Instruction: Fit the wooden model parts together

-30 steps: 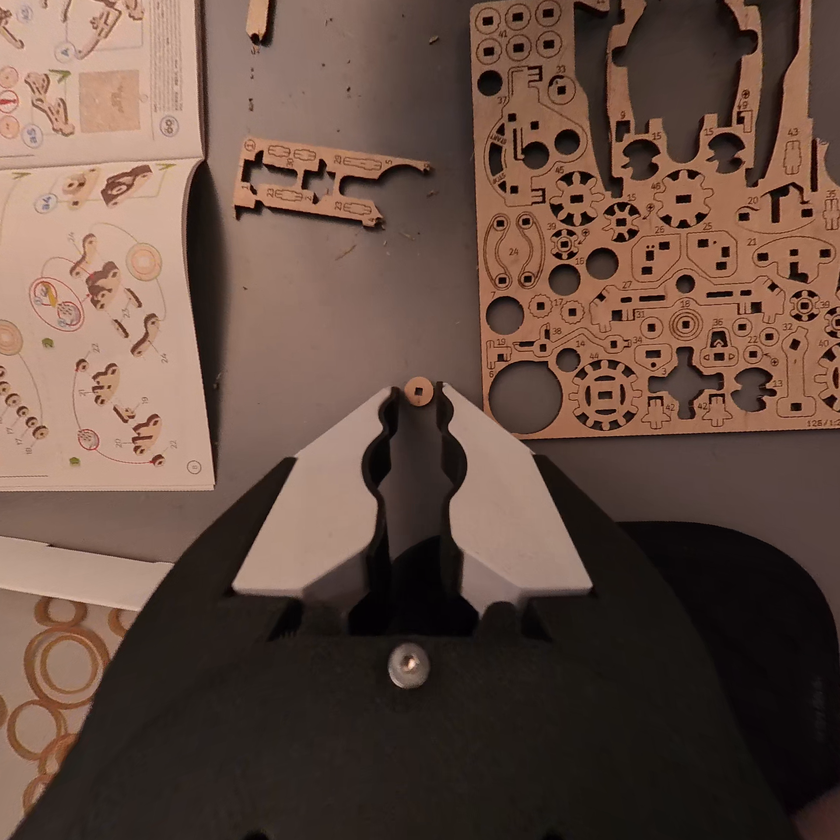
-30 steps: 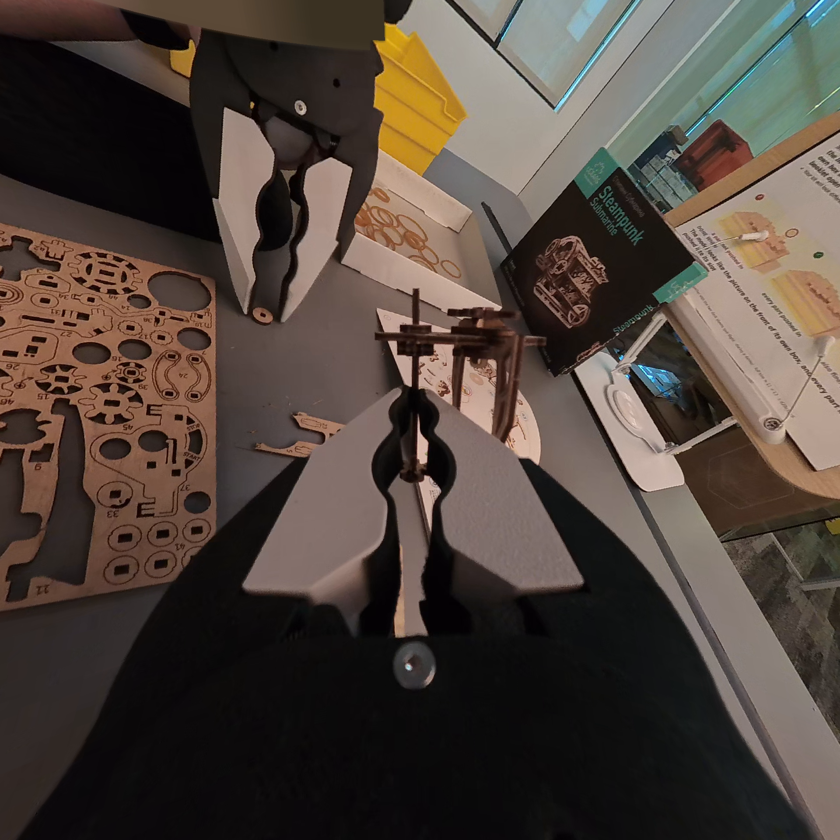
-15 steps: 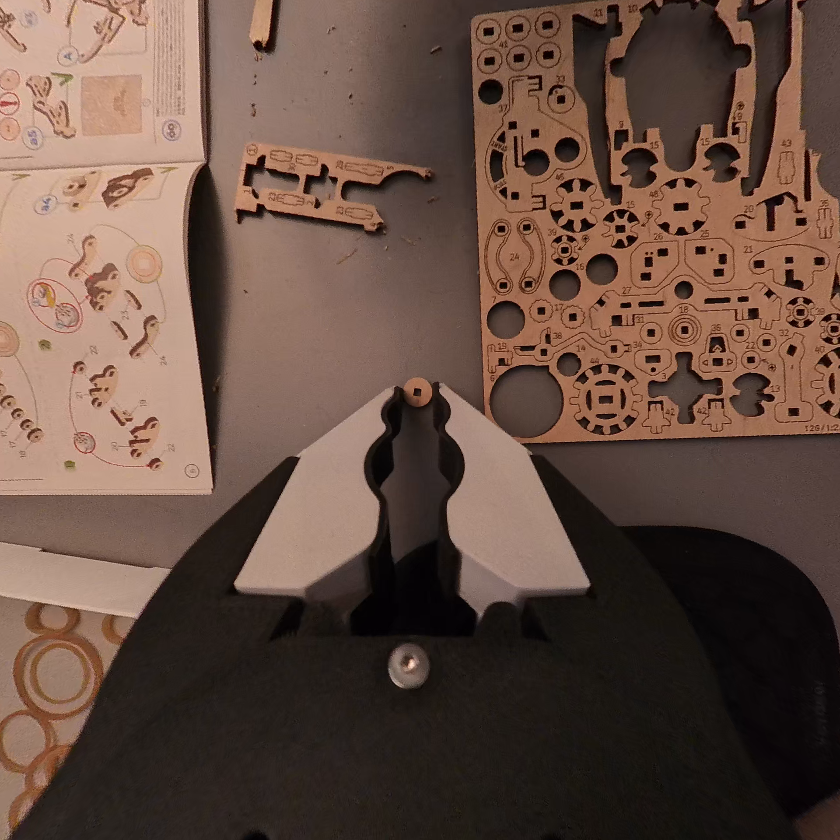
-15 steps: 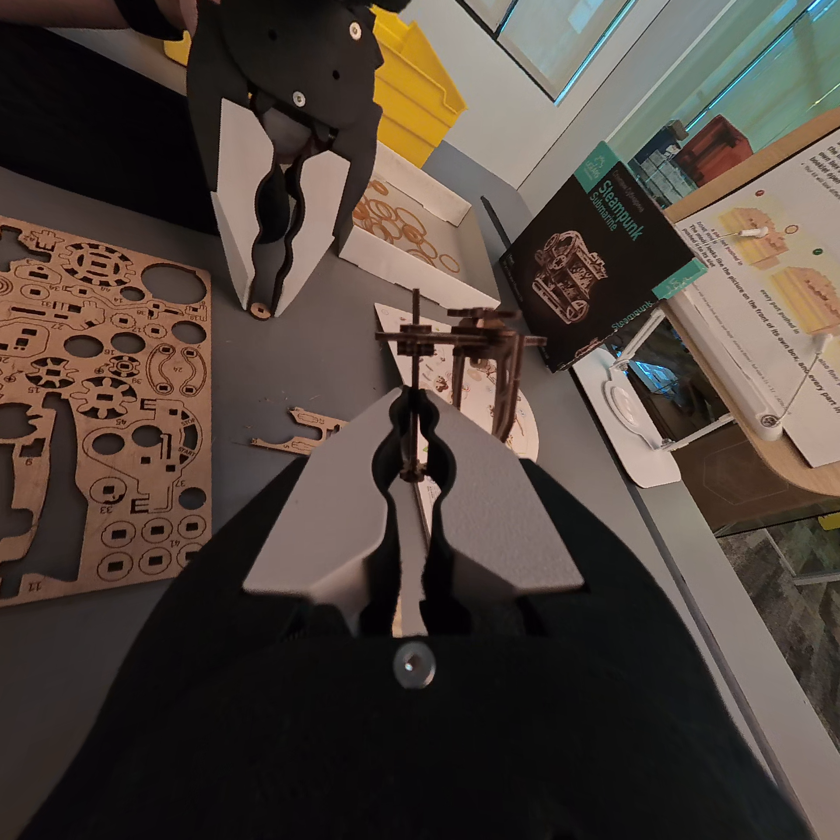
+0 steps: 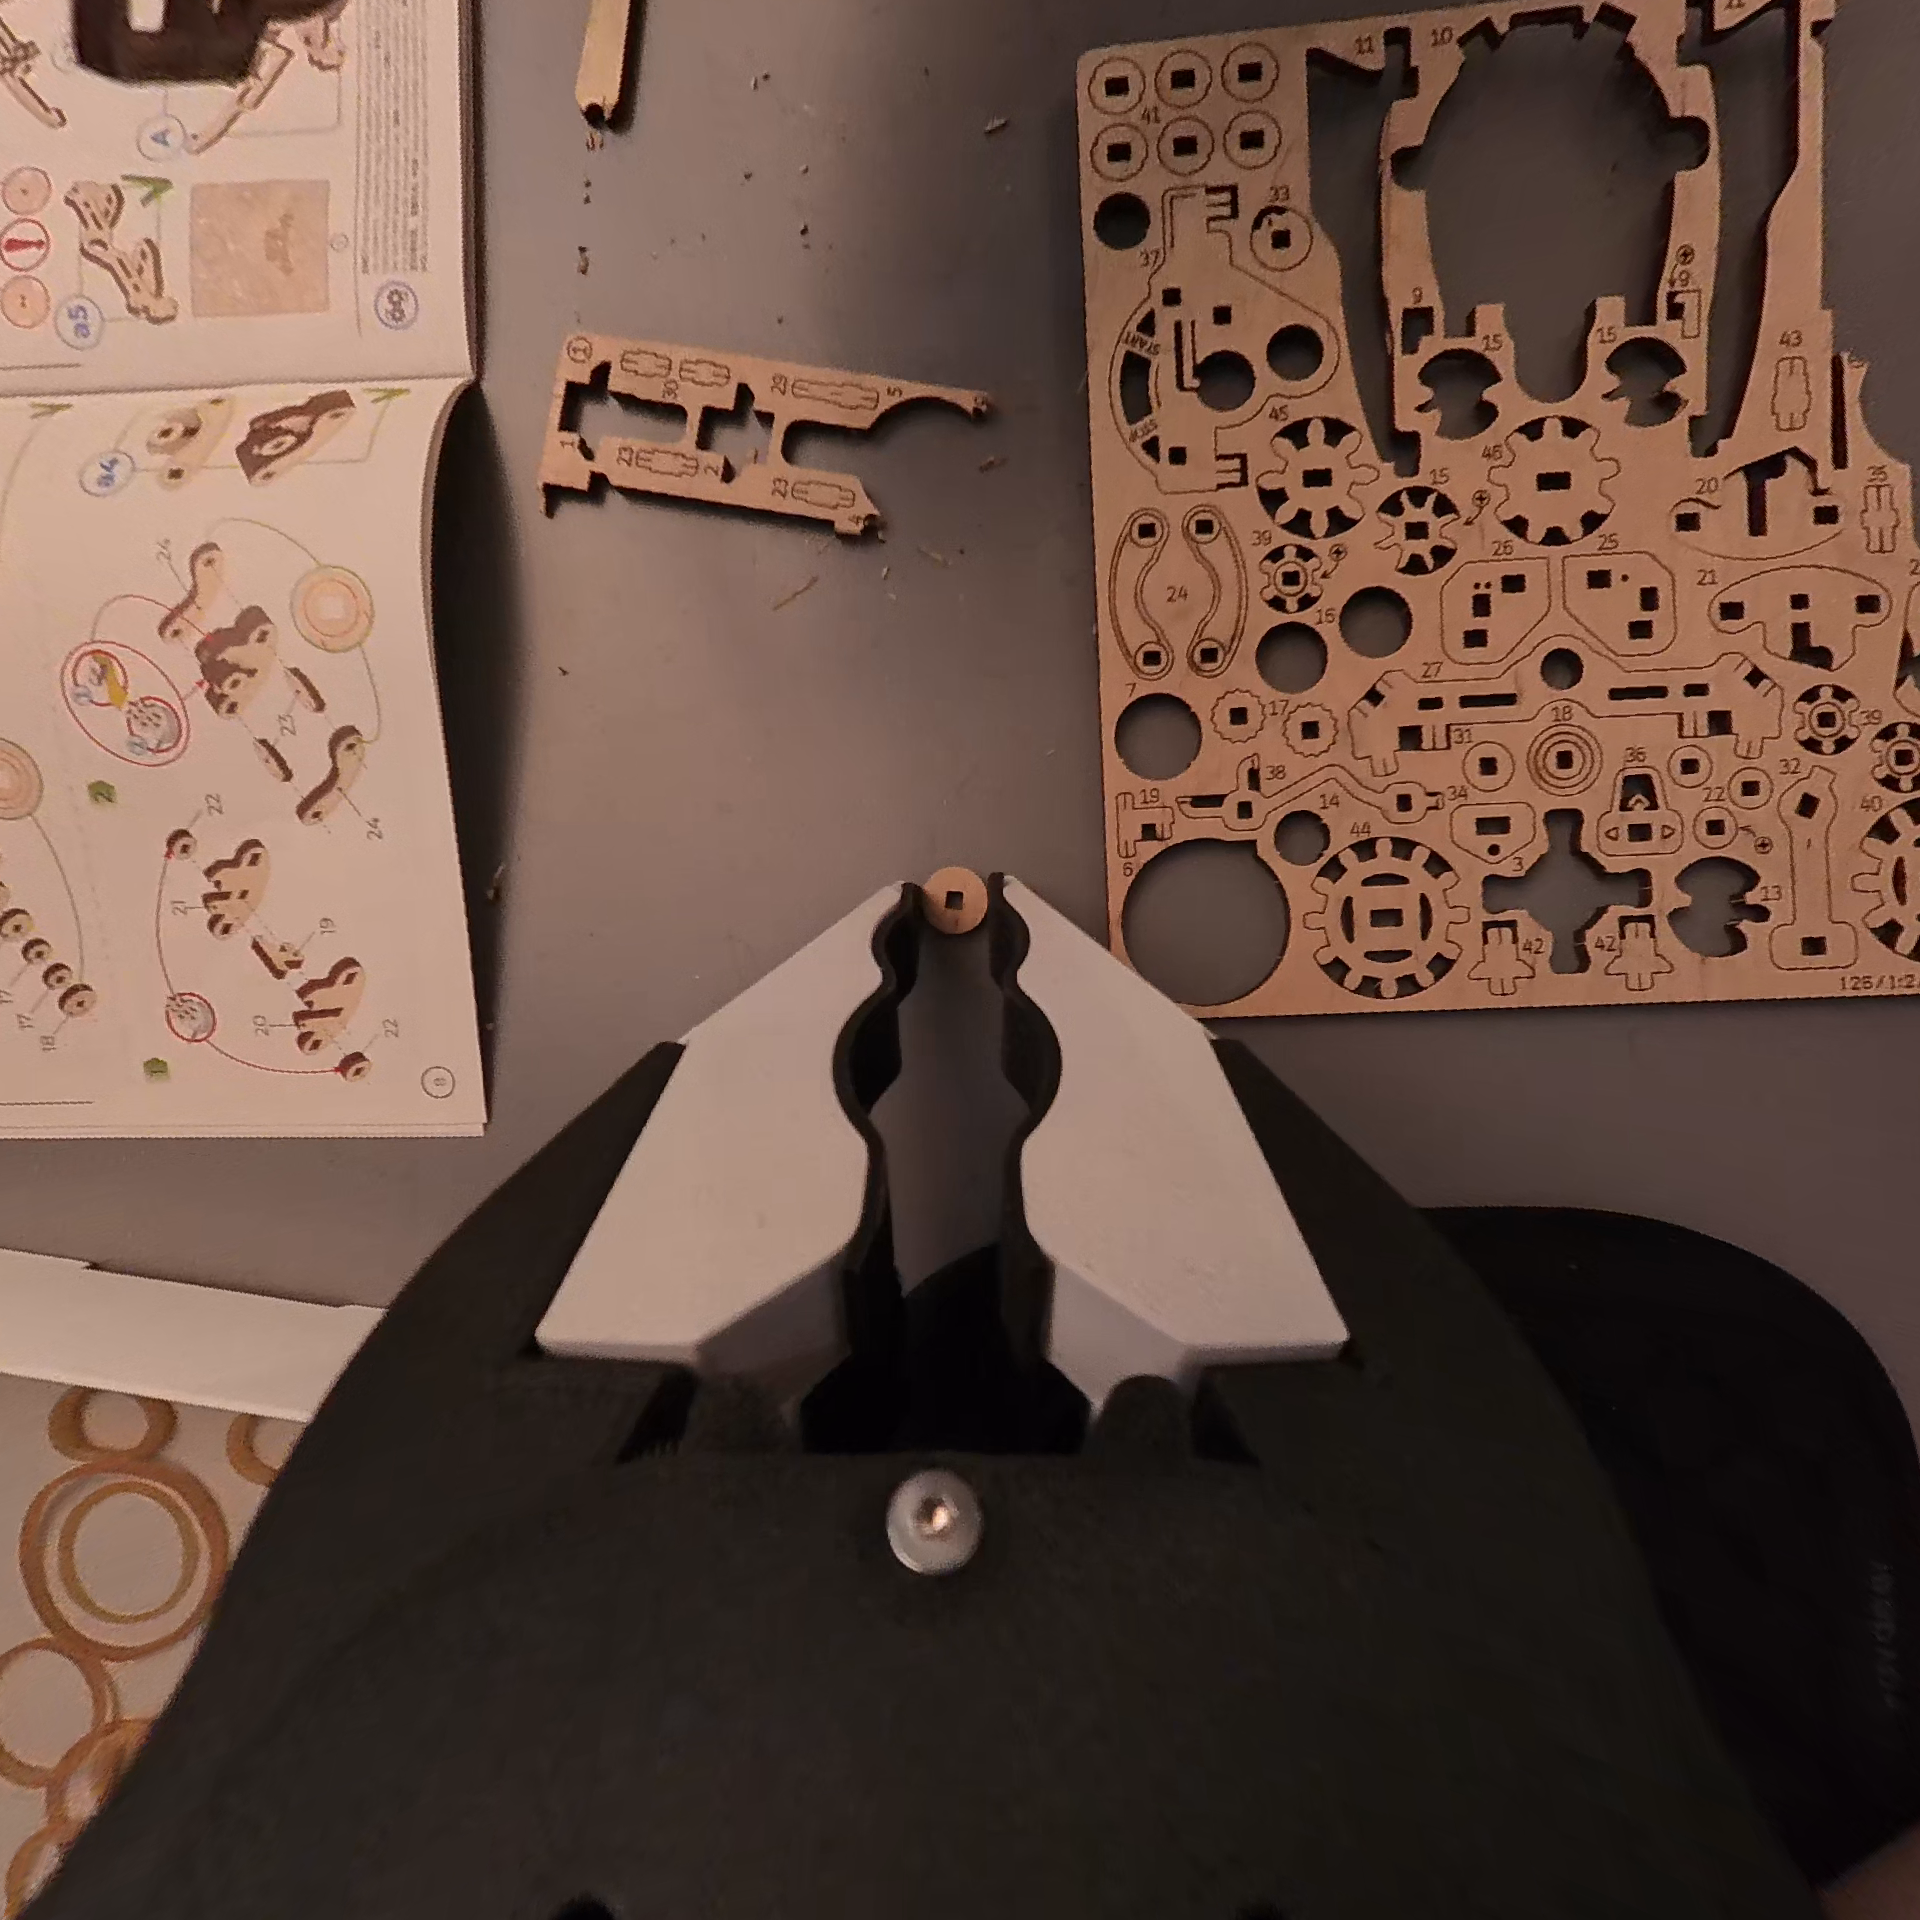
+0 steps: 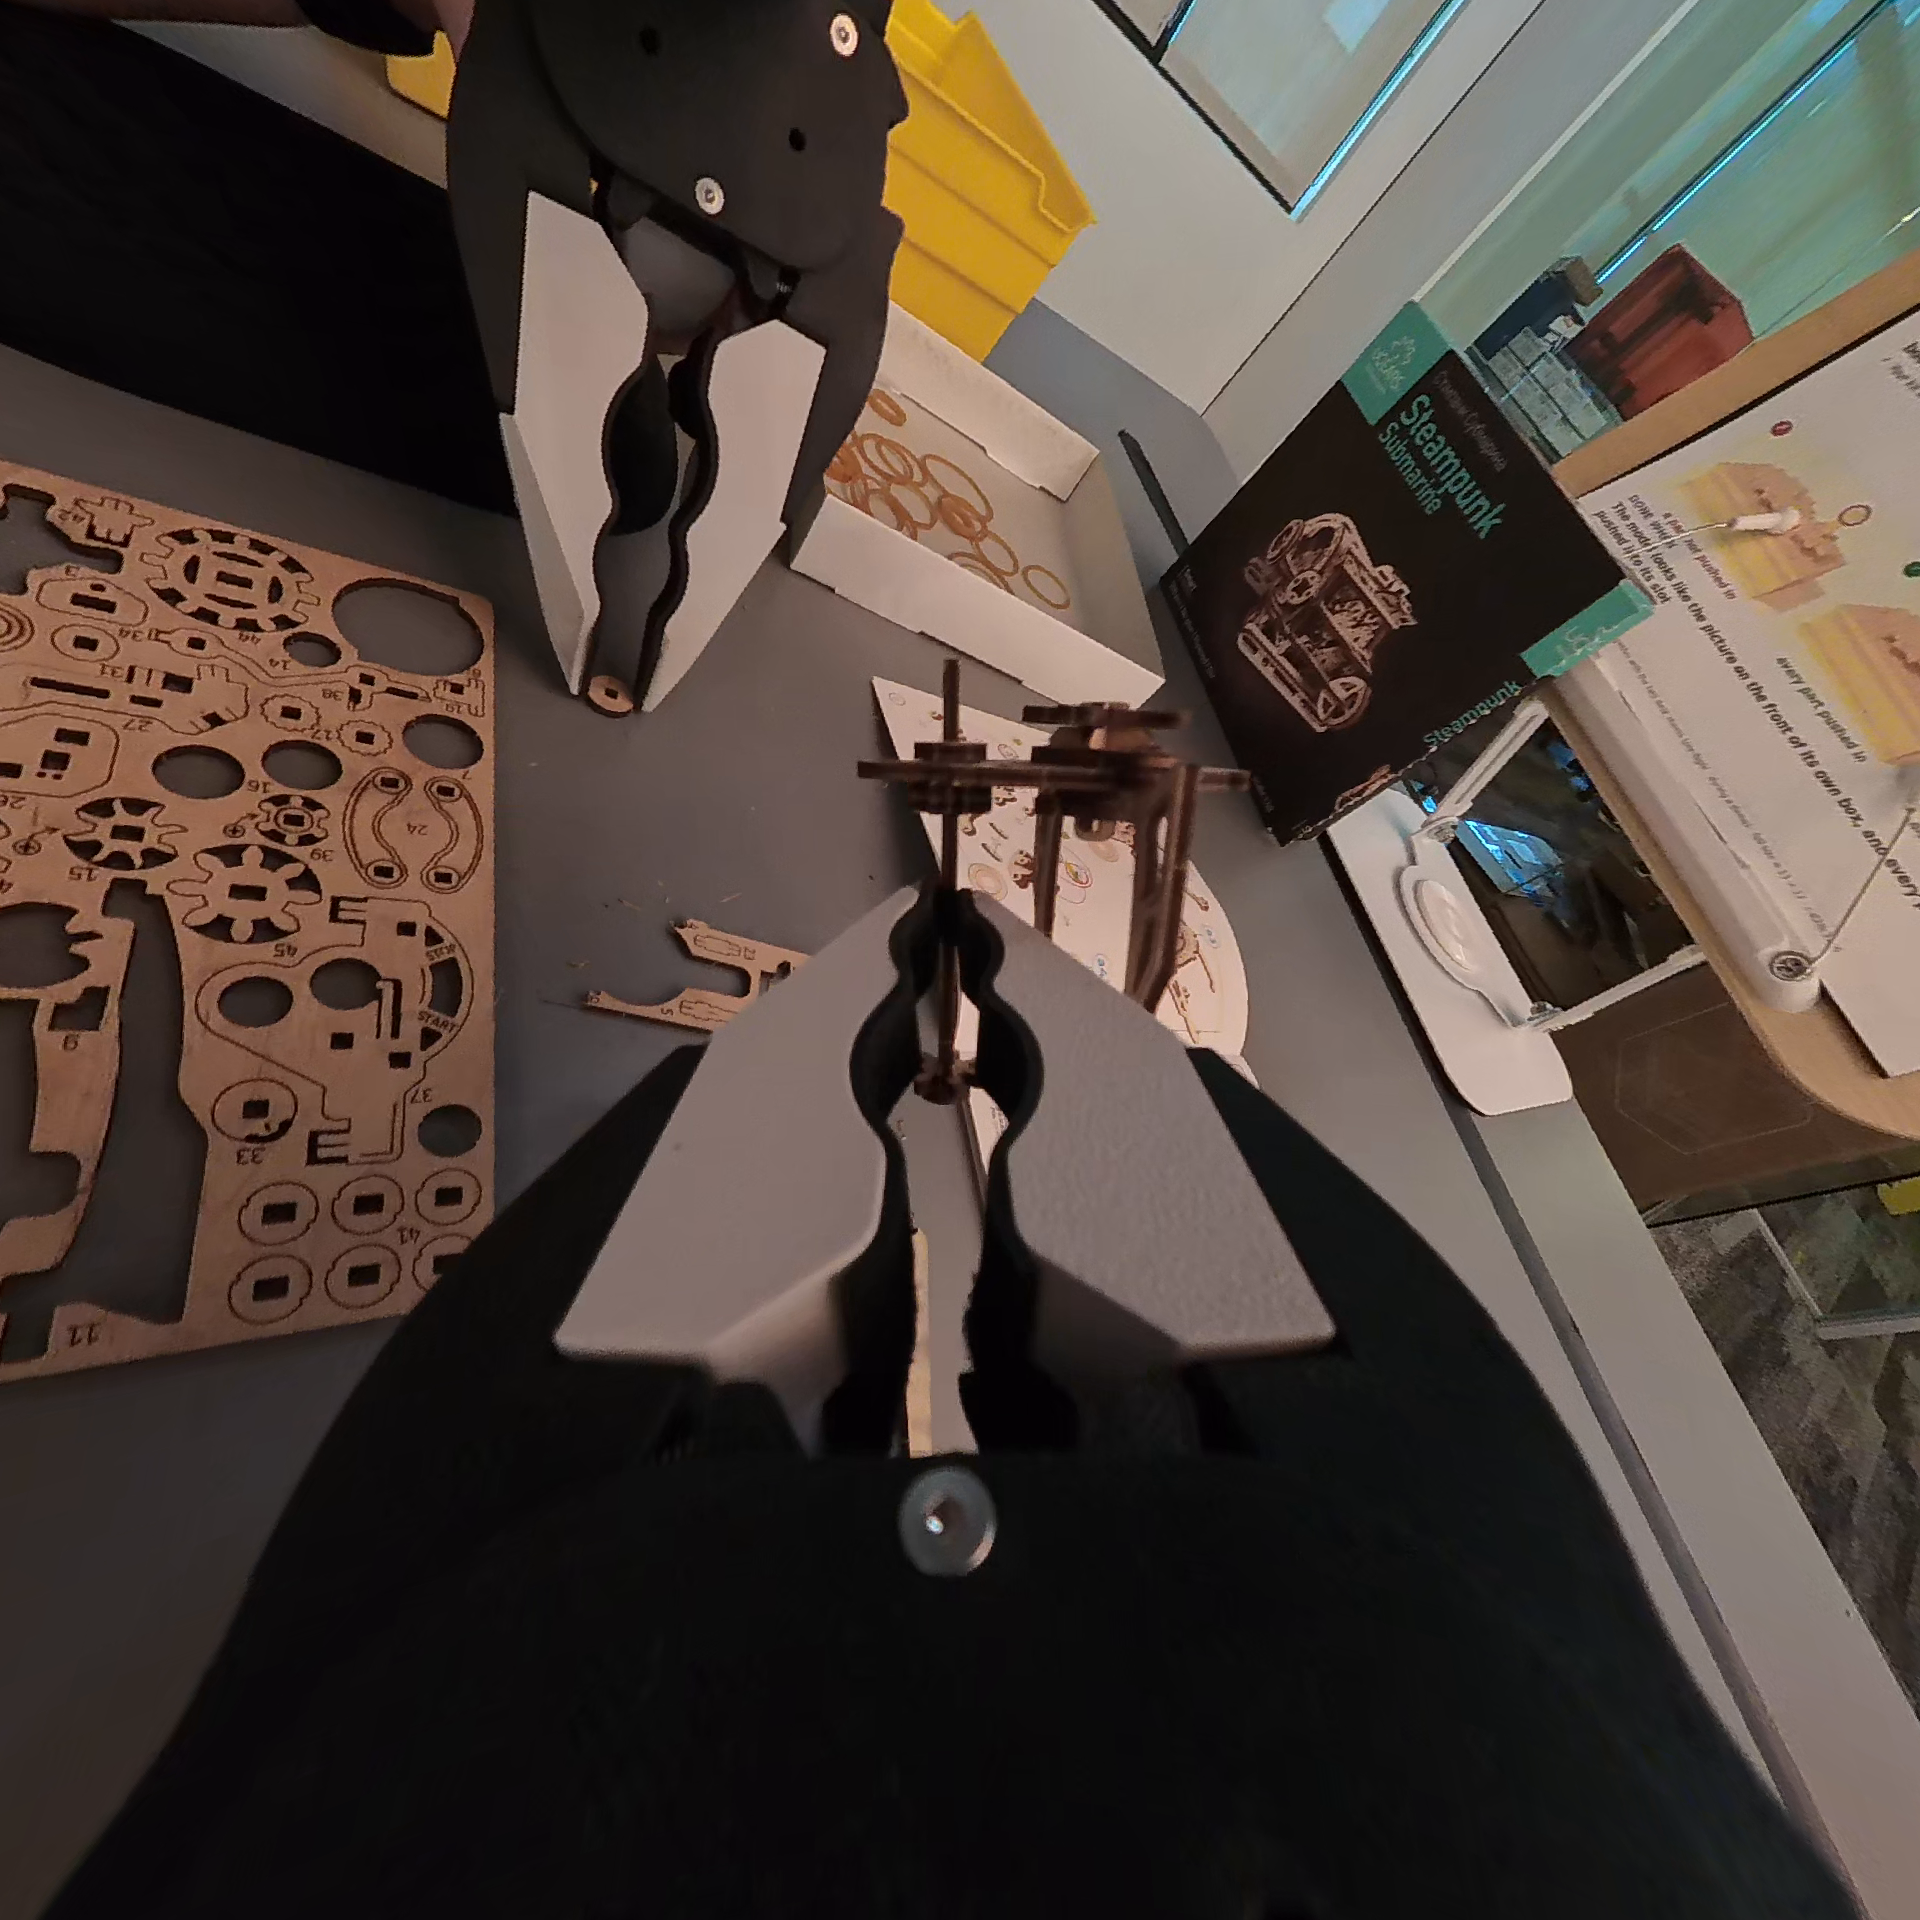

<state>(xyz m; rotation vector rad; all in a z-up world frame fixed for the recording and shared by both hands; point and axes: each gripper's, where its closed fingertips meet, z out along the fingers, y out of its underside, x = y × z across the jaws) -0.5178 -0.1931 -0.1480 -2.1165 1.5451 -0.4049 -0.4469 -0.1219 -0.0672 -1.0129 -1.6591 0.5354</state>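
My left gripper [image 5: 954, 902] is shut on a small round wooden washer [image 5: 954, 902] with a square hole, held at its tips above the grey table. It also shows in the right wrist view [image 6: 611, 694], pointing down with the washer [image 6: 611, 694] at its tips. My right gripper [image 6: 948, 914] is shut on the thin rod of a dark wooden model assembly [image 6: 1049, 790], held upright above the table. The laser-cut wooden parts sheet [image 5: 1507, 540] lies to the right of the left gripper and shows in the right wrist view [image 6: 208, 935] too.
An open instruction booklet [image 5: 229, 623] lies left. A small wooden offcut frame [image 5: 727, 436] lies on the table between booklet and sheet. A white tray of rubber rings [image 6: 966, 540], a yellow bin [image 6: 977, 208] and the dark kit box [image 6: 1392, 623] stand farther off.
The left gripper has risen slightly with the washer and come a little closer to the right gripper. The right gripper holds the assembly still.
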